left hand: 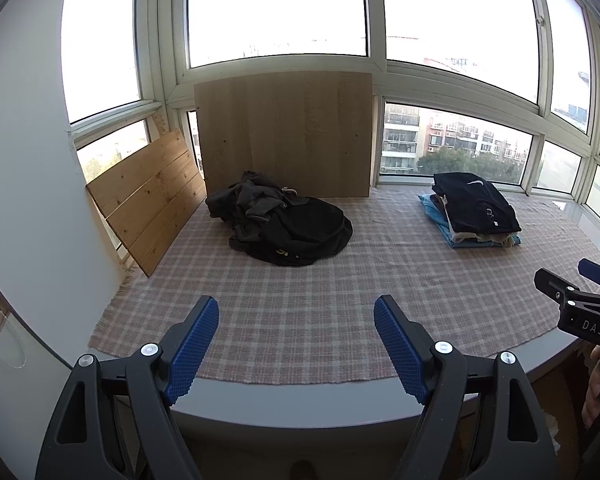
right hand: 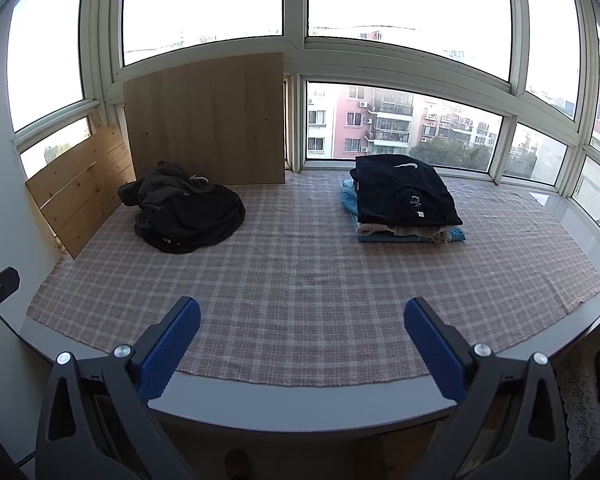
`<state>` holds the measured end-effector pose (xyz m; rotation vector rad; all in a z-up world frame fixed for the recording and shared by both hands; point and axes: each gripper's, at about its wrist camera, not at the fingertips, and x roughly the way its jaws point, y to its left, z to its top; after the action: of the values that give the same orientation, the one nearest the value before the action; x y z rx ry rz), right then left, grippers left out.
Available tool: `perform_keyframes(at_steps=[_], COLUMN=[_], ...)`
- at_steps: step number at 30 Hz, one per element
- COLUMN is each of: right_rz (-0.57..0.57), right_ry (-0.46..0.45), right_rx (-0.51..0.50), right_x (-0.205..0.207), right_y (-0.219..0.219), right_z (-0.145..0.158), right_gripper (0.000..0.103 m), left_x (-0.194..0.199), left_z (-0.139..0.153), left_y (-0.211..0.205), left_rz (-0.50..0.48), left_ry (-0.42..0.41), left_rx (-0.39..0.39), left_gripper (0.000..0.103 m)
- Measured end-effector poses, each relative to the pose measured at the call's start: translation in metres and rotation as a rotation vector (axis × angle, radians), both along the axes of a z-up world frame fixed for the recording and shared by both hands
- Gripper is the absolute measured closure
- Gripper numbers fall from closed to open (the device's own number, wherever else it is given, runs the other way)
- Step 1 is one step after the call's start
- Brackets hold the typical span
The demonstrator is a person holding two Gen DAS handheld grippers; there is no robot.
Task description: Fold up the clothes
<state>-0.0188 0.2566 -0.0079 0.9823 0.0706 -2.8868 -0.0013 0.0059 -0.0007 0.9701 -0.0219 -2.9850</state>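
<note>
A crumpled heap of dark clothes (left hand: 282, 222) (right hand: 184, 210) lies at the back left of the plaid cloth (left hand: 300, 312) (right hand: 300, 280). A neat stack of folded clothes (left hand: 474, 210) (right hand: 404, 202), a black shirt on top of beige and light blue ones, sits at the back right. My left gripper (left hand: 296, 308) hangs open over the cloth's near edge, nothing between its blue pads. My right gripper (right hand: 302, 312) is open too, equally empty, over the near edge. Both are well short of either pile. The right gripper's tip (left hand: 580, 292) shows at the left wrist view's right edge.
A large wooden board (left hand: 286, 136) (right hand: 206, 124) leans against the window behind the heap. A slatted plank panel (left hand: 150, 200) (right hand: 80, 188) leans at the left wall. Windows wrap the back and right. The grey tabletop rim (left hand: 300, 408) curves along the front.
</note>
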Motion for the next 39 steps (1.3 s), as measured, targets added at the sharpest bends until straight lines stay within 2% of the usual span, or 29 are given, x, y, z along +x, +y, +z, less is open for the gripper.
perform_keyframes(at_steps=[15, 39], right_rz=[0.004, 0.034], right_ry=[-0.02, -0.028], right_rx=[0.0, 0.038], right_x=[-0.006, -0.029], right_y=[-0.002, -0.036], right_z=[-0.003, -0.006], right_gripper=[0.0, 0.0], left_x=[-0.005, -0.032], left_z=[-0.002, -0.002], left_y=[0.002, -0.022], left_rz=[0.009, 0.034], left_ry=[-0.008, -0.013], left_rx=[-0.003, -0.002], left_gripper=[0.024, 0.024])
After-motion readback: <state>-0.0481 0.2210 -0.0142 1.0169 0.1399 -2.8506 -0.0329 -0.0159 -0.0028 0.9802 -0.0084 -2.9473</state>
